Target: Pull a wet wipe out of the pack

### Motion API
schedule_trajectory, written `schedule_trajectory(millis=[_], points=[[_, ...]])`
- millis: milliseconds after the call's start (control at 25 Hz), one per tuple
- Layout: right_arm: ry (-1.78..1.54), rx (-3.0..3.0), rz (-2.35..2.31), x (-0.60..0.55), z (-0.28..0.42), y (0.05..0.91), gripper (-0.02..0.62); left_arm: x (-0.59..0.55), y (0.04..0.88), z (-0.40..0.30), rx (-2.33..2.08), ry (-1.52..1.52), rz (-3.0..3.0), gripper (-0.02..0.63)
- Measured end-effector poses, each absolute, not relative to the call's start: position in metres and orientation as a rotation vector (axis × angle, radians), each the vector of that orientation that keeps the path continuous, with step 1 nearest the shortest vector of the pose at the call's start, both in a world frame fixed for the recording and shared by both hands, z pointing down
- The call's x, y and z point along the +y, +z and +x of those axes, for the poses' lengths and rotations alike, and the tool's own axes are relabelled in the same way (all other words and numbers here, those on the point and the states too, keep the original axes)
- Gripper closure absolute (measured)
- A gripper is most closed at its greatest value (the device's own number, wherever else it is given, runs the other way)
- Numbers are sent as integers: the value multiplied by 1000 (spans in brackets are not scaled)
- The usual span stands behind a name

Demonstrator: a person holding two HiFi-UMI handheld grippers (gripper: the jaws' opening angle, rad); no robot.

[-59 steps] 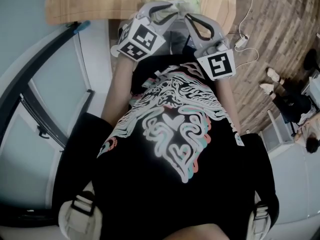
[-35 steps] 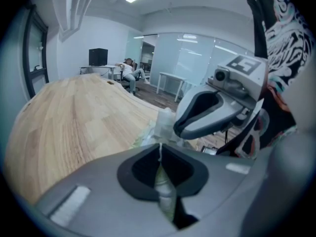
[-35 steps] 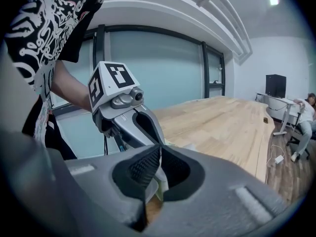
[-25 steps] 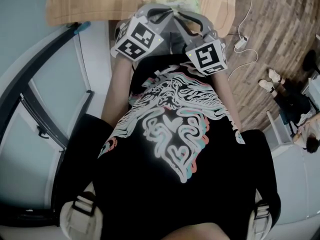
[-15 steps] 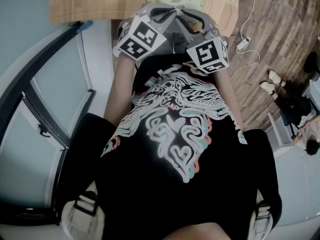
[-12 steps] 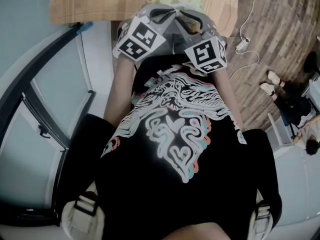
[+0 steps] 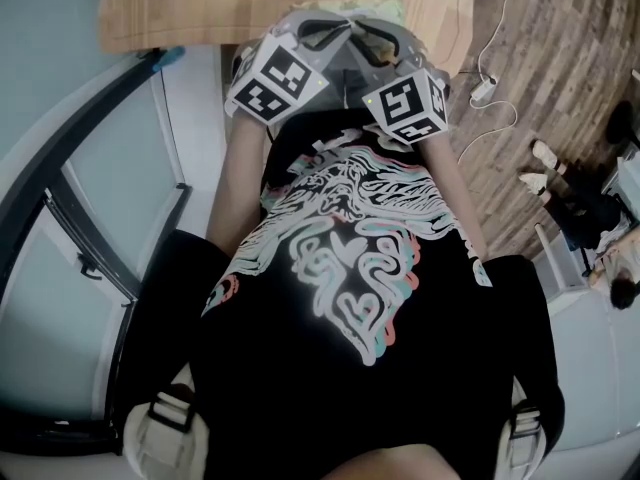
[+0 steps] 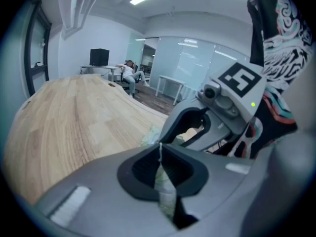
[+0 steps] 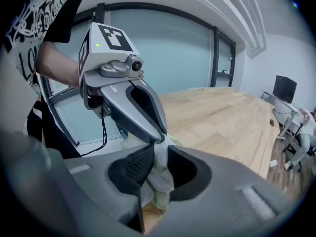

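Observation:
A pale green wet wipe pack [image 7: 376,6] lies at the near edge of the wooden table [image 7: 200,3], mostly hidden behind both grippers. My left gripper [image 7: 338,28] and right gripper [image 7: 366,30] point down at it with their tips nearly touching. In the left gripper view the left gripper [image 8: 160,154] is shut on a thin pale green fold of the pack [image 8: 165,191]. In the right gripper view the right gripper [image 9: 155,154] is shut on a white wet wipe [image 9: 159,169] that rises from the pack. The left gripper's tips [image 9: 160,136] meet the wipe's top.
The tabletop stretches away beyond the pack. A glass partition with a dark frame [image 7: 80,238] stands at the left. Cables [image 7: 490,78] lie on the wood floor at the right. A seated person [image 8: 129,73] is far off across the room.
The right gripper has shifted left, closer to the left gripper, its marker cube now lower and nearer the middle. The left gripper has stayed put.

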State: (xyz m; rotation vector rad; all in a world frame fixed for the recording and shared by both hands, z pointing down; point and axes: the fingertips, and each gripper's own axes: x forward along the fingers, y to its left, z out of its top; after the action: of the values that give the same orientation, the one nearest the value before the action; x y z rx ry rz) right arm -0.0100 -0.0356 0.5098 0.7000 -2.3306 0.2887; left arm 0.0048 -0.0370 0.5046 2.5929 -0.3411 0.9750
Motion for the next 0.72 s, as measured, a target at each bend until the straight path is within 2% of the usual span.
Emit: schedule_trajectory(millis=[120,200,720], points=[[296,-2329,689,-35,-11,511,522,-36,503,5,-334,969,2595,609],[289,-2323,693,-36,-12,510,565,-36,500,4,-333,965,2599,609],[301,-2329,708,-35,-14,509,571,-34,493,0,-327,983,2616,609]])
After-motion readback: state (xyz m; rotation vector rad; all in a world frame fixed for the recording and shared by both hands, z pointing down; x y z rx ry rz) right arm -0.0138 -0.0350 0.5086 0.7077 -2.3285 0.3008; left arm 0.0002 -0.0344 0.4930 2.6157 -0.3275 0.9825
